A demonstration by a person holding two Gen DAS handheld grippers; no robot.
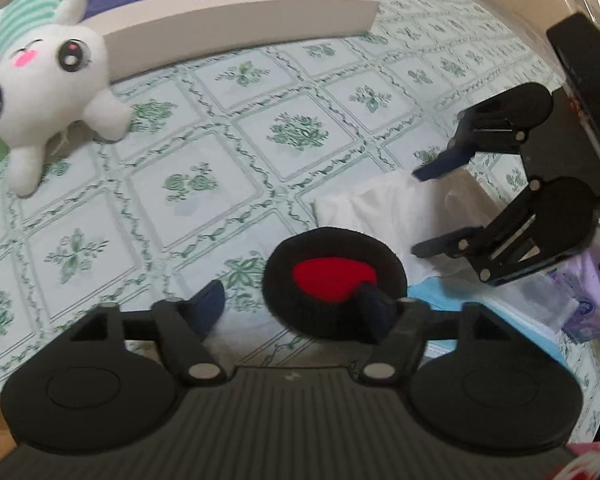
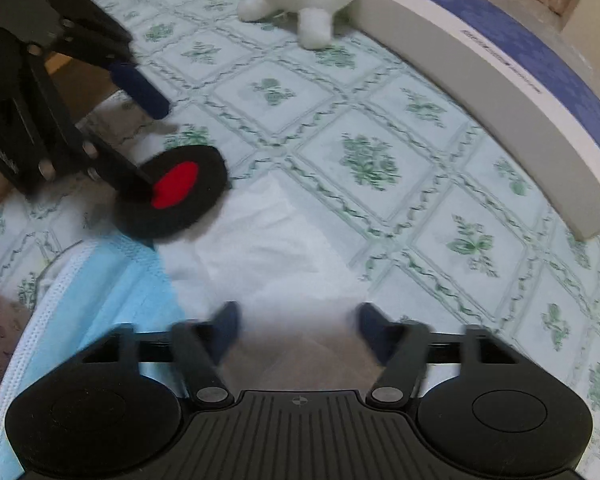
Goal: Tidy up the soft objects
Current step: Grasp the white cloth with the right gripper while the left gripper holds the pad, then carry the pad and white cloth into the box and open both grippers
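The left gripper stood with jaws spread, its right fingertip touching the black round pad with a red centre lying on the floral tablecloth beside a white tissue. The right gripper was likewise spread above the tissue, holding nothing. A white plush toy lay well apart against a white and blue box.

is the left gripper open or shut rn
Open: the left gripper has its fingers spread wide, one touching the black and red pad.
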